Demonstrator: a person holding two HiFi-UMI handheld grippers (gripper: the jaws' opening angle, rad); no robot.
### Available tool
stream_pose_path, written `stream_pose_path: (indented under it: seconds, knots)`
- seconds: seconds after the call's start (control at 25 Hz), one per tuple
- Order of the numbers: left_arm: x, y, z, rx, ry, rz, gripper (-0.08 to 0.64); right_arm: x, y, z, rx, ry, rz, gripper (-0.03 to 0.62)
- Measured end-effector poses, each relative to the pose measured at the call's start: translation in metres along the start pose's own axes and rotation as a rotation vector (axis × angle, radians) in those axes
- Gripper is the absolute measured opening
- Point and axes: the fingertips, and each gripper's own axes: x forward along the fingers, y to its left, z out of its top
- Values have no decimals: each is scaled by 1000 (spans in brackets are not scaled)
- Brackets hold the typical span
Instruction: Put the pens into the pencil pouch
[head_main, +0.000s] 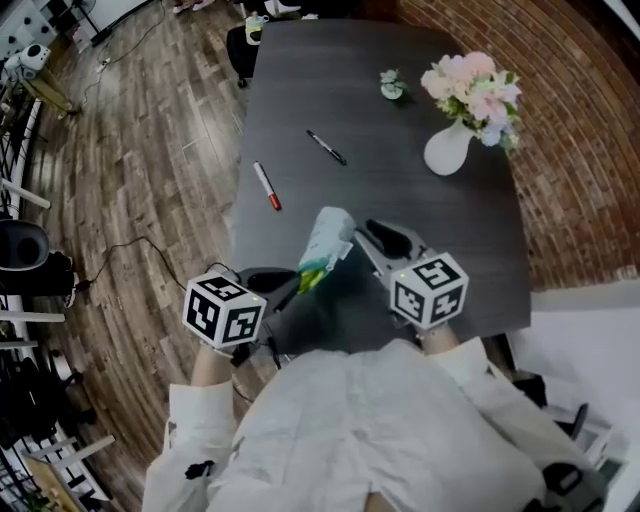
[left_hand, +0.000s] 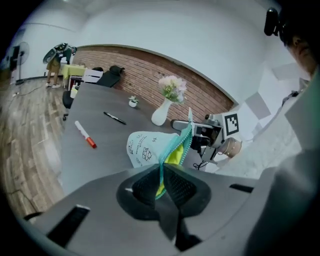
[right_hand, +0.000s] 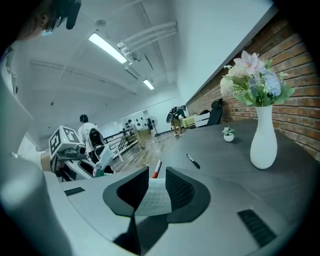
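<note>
The pale pencil pouch (head_main: 325, 245), printed with doodles, teal zip and yellow lining, hangs above the dark table (head_main: 400, 180) between both grippers. My left gripper (head_main: 300, 283) is shut on its zip edge (left_hand: 161, 175); the mouth gapes beyond the jaws. My right gripper (head_main: 368, 235) is shut on the pouch's other end, and white fabric (right_hand: 155, 197) fills the gap between its pads. A white pen with a red cap (head_main: 267, 186) lies on the table's left side, also visible in the left gripper view (left_hand: 85, 135). A black pen (head_main: 326, 147) lies farther back.
A white vase of flowers (head_main: 448, 148) stands at the right of the table, a small potted plant (head_main: 392, 87) behind it. The table's left edge drops to a wooden floor with cables. A brick wall runs along the right.
</note>
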Motion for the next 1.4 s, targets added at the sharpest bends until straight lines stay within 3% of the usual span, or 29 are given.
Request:
stream_pose_path:
  seconds: [0.2,0.68,1.04,1.2,1.4]
  knots:
    - [-20,11,-1,-174,-157,53,25,8,17,2,-30,3,19,101]
    - [-64,22,7,-404,-501,71,21,33,55,3,-83,12,93,101]
    - [-75,29,-4,-496,-584,96,20,48,71,-5,-96,58,149,101]
    - [-76,36,-12,-511,-601,126,20,67,82,-21,-93,155,225,101]
    - [-77,48,-11,-541,-610,143,20,111,78,-24,-116,261,246,101]
